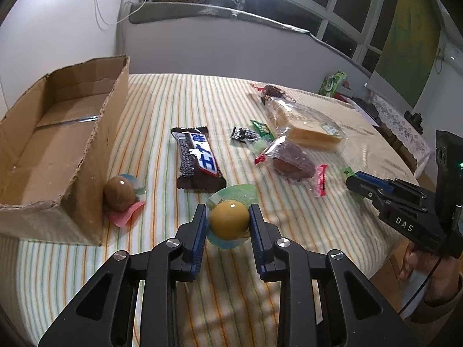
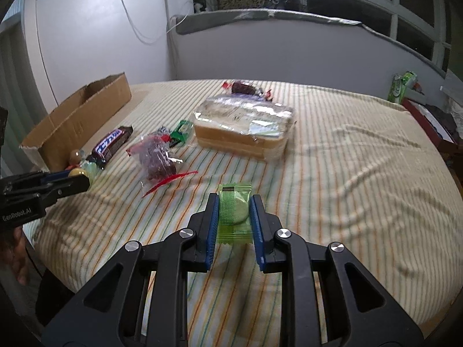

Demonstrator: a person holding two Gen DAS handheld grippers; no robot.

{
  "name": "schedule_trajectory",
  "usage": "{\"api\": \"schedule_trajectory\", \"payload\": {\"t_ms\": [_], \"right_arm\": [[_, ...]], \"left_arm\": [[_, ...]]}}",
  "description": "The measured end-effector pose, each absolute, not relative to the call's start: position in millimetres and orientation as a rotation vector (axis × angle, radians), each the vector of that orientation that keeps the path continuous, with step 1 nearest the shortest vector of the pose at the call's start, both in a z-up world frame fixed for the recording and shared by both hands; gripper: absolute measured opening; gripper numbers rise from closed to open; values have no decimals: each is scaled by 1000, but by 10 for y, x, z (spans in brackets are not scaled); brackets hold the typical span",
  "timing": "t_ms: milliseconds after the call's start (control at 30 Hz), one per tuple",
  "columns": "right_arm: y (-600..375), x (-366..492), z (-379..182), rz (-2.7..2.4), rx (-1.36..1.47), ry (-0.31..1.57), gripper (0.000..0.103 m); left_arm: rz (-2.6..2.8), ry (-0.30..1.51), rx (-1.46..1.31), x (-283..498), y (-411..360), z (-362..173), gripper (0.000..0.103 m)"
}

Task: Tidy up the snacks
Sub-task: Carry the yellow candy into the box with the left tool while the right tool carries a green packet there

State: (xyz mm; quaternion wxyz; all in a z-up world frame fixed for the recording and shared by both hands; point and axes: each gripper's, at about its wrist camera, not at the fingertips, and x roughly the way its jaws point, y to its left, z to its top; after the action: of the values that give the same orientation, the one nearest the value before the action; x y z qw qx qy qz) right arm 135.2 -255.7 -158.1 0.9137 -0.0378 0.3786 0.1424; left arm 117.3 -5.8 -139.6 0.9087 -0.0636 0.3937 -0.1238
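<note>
- Left wrist view, striped cloth (image 1: 162,101): covers the whole table top; all snacks lie on it.
- Cardboard box (image 1: 58,150): open-topped, at the left edge of the cloth, interior bare.
- Bag of sliced bread (image 2: 246,127): clear wrap, lying flat at the far middle of the cloth; a small dark wrapped snack (image 2: 244,87) lies just behind it.
- Chocolate bar (image 1: 198,159): dark wrapper with a blue-and-white label, between the box and the loose sweets.
- Dark cake in clear wrap (image 1: 292,163): right of the bar, with red-edged seals; two small sachets (image 1: 254,133), one black and one green, lie just beyond it.
- Brown egg-shaped snack (image 1: 120,193): in clear wrap with a pink seal, touching the near corner of the box.
- Left gripper (image 1: 228,222): blue pads closed on the yellow egg-shaped snack (image 1: 228,222), which sits between the fingertips, one pad on each side, its clear wrap flaring above and below.
- Right gripper (image 2: 234,211): pads pressed on the long edges of the green wafer packet (image 2: 234,211); the packet lies lengthwise between the fingers, its far end jutting past the tips, its near end reaching back toward the knuckles.
</note>
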Motion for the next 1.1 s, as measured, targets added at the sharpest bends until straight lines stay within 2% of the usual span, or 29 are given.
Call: {"api": "schedule_trajectory", "payload": {"t_ms": [367, 833, 1100], "right_arm": [[-2648, 1246, -1480, 258, -37, 744, 22], [-2081, 972, -340, 253, -159, 528, 22], [-1571, 998, -390, 302, -189, 555, 22]], "left_arm": [[-283, 767, -125, 1026, -238, -1259, 27], [-293, 479, -119, 715, 42, -250, 27], [-247, 457, -159, 699, 447, -271, 27]]}}
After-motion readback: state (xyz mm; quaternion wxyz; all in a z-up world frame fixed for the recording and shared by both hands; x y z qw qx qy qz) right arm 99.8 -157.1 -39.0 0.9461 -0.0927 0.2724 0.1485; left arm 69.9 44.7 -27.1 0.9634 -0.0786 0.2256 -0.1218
